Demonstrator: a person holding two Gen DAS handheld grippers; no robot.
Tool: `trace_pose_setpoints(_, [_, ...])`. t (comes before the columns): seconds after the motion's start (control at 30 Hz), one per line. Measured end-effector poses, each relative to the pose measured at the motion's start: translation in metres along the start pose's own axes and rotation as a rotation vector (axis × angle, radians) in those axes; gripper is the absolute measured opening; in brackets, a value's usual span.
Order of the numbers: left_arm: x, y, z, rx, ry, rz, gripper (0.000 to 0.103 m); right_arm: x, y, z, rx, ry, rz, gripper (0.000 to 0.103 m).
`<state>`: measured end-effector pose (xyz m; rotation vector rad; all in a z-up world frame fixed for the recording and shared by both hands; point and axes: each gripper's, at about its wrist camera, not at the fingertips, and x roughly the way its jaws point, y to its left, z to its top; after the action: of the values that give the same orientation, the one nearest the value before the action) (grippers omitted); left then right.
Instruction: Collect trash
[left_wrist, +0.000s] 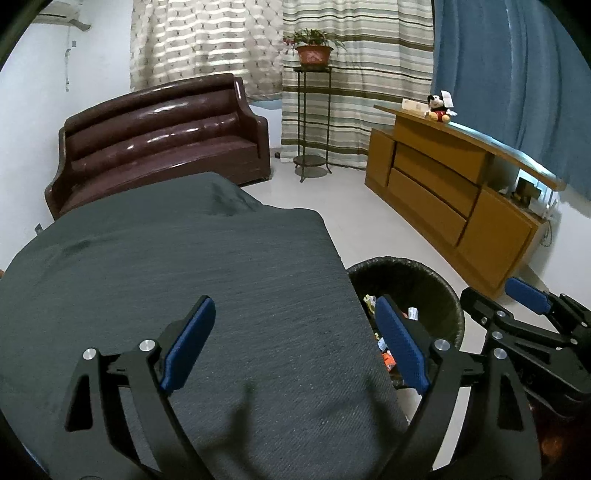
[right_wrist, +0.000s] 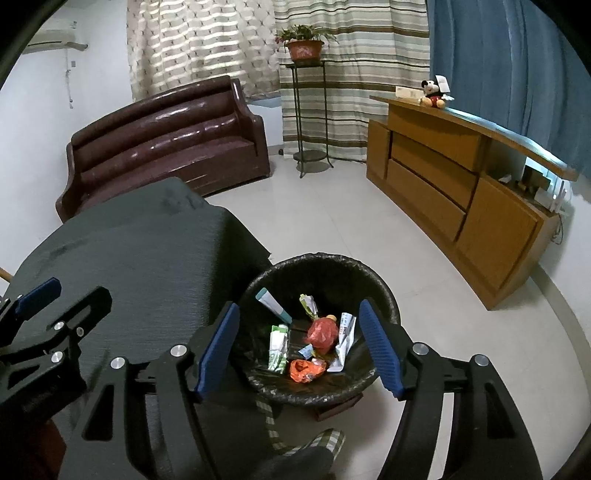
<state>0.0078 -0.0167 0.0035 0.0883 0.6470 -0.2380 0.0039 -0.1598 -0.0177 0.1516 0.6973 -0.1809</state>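
Note:
A black bin with a black liner (right_wrist: 373, 284) stands on the floor beside the dark grey table (right_wrist: 147, 266). In it lie several pieces of trash: a red bag (right_wrist: 323, 332), an orange wrapper (right_wrist: 304, 369), a white-and-teal tube (right_wrist: 275, 306) and white-green packets (right_wrist: 277, 347). My right gripper (right_wrist: 299, 347) is open and empty, hovering above the bin. My left gripper (left_wrist: 295, 343) is open and empty over the table's right part (left_wrist: 221, 277), near its edge. The bin (left_wrist: 439, 291) shows partly in the left wrist view. The right gripper (left_wrist: 517, 306) shows at the right there.
A brown leather sofa (right_wrist: 166, 147) stands behind the table. A wooden cabinet (right_wrist: 461, 192) with a Mickey plush (right_wrist: 434, 94) lines the right wall. A metal stand with a potted plant (right_wrist: 306, 110) is by the curtains. A checked cloth (right_wrist: 295, 435) lies in front of the bin.

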Motion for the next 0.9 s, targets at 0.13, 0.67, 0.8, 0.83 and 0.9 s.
trace_pose_setpoints(0.13, [-0.006,0.004,-0.002,-0.007,-0.009,0.002,0.086,-0.004,0.004,-0.001,-0.008,-0.01,0.001,0.067])
trace_pose_setpoints(0.67, [-0.012,0.008,-0.001,-0.012,-0.018,-0.004,0.086,-0.008,0.009,-0.003,-0.016,-0.026,-0.004,0.071])
trace_pose_setpoints(0.8, [-0.012,0.009,-0.002,-0.011,-0.018,-0.005,0.086,-0.008,0.009,-0.003,-0.015,-0.025,-0.003,0.071])
trace_pose_setpoints(0.83, [-0.011,0.009,-0.002,-0.011,-0.017,-0.006,0.086,-0.008,0.009,-0.003,-0.016,-0.025,-0.003,0.071])
trace_pose_setpoints(0.9, [-0.011,0.009,-0.002,-0.01,-0.018,-0.005,0.086,-0.008,0.009,-0.003,-0.015,-0.025,-0.003,0.071])
